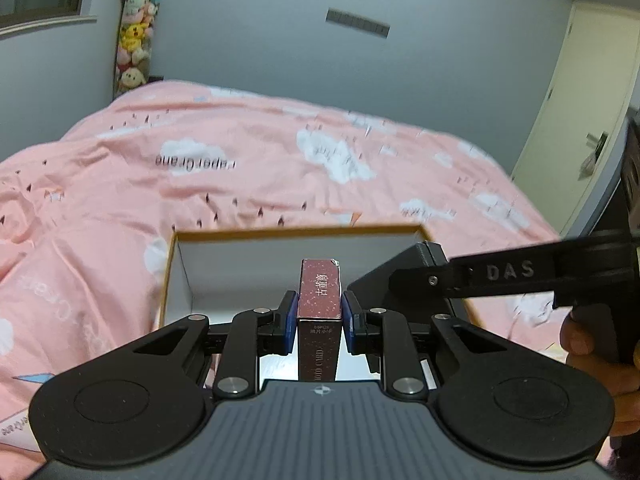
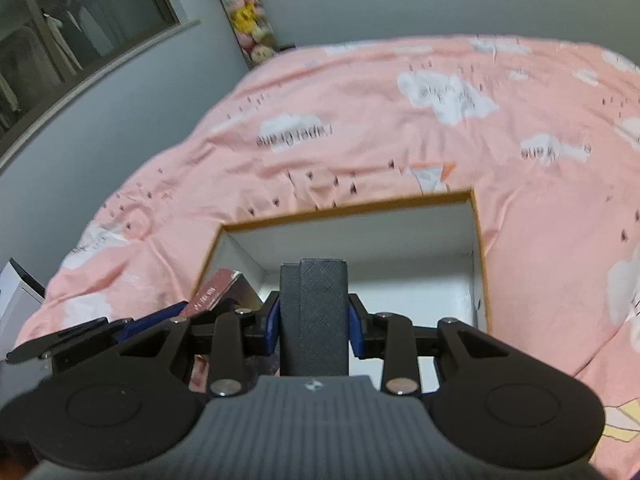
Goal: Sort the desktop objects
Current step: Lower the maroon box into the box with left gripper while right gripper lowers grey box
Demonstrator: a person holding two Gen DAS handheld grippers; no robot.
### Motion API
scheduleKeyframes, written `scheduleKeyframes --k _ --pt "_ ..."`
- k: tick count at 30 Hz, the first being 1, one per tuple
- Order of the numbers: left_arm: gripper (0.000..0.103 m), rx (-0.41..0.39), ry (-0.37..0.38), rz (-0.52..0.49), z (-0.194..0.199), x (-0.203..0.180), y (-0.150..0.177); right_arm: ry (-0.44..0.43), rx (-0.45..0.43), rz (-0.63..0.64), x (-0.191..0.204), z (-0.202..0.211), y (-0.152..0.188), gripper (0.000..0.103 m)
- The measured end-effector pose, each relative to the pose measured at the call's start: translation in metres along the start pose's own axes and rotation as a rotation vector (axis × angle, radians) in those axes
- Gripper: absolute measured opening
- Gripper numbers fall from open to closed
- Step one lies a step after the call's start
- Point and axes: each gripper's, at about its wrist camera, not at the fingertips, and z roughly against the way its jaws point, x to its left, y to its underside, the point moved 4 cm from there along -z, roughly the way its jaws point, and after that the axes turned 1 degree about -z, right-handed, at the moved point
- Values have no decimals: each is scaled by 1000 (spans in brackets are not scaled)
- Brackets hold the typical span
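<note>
My left gripper (image 1: 319, 311) is shut on a dark red speckled card box (image 1: 320, 296), held upright over the near edge of an open white box with an orange rim (image 1: 296, 233). My right gripper (image 2: 313, 314) is shut on a dark grey textured case (image 2: 313, 312), held above the same open box (image 2: 348, 208). In the left wrist view the right gripper (image 1: 436, 276) comes in from the right with the grey case (image 1: 404, 276) over the box. In the right wrist view the left gripper (image 2: 160, 316) and the red card box (image 2: 212, 290) show at lower left.
The open box lies on a bed with a pink cloud-print duvet (image 1: 240, 168). A tube of plush toys (image 1: 134, 40) stands in the far corner. A door (image 1: 580, 112) is at the right. A white object (image 2: 16, 292) sits at the left edge of the bed.
</note>
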Motion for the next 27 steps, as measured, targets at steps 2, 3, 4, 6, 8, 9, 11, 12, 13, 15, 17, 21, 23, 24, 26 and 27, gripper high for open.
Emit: scheduleKeyframes --k 2,3,4,6,8,9,11,12,13,15,17,21,23,24,26,27 --pt "26 38 -6 -5 -12 2 7 3 43 -3 -3 -18 3 35" --pt "26 59 -6 -9 -17 3 11 5 66 -4 -4 -26 6 35" --pt "26 79 -5 -11 -22 4 15 6 89 -2 -6 -34 8 35" --pt "26 109 -3 -25 -28 5 22 11 132 3 -8 -48 14 35" --pt "26 132 -12 -46 -32 3 30 10 169 8 -10 -58 19 35" --pt "26 143 -19 -54 -35 3 33 7 183 6 -10 -63 20 35" --pt "26 166 -24 -67 -43 3 38 -1 210 -1 -11 -68 25 35" --pt "26 180 -25 -68 -45 3 40 -7 220 -4 -11 -71 27 35" --pt "26 192 -29 -72 -48 3 43 -12 232 -6 -11 -74 28 35" --pt "26 204 -45 -89 -51 4 46 -18 250 -9 -11 -79 31 35" --pt "26 216 -58 -106 -55 5 49 -25 271 -12 -11 -85 33 35" --pt "26 219 -50 -107 -56 10 52 -19 304 -14 -10 -97 39 35" --pt "26 220 -45 -105 -56 12 52 -15 318 -20 -12 -102 43 35" --pt "26 221 -46 -109 -55 13 52 -14 322 -21 -12 -103 45 35" --pt "26 222 -56 -115 -54 14 52 -23 332 -28 -12 -106 47 35" --pt "26 221 -66 -123 -54 14 53 -31 337 -33 -11 -106 49 35"
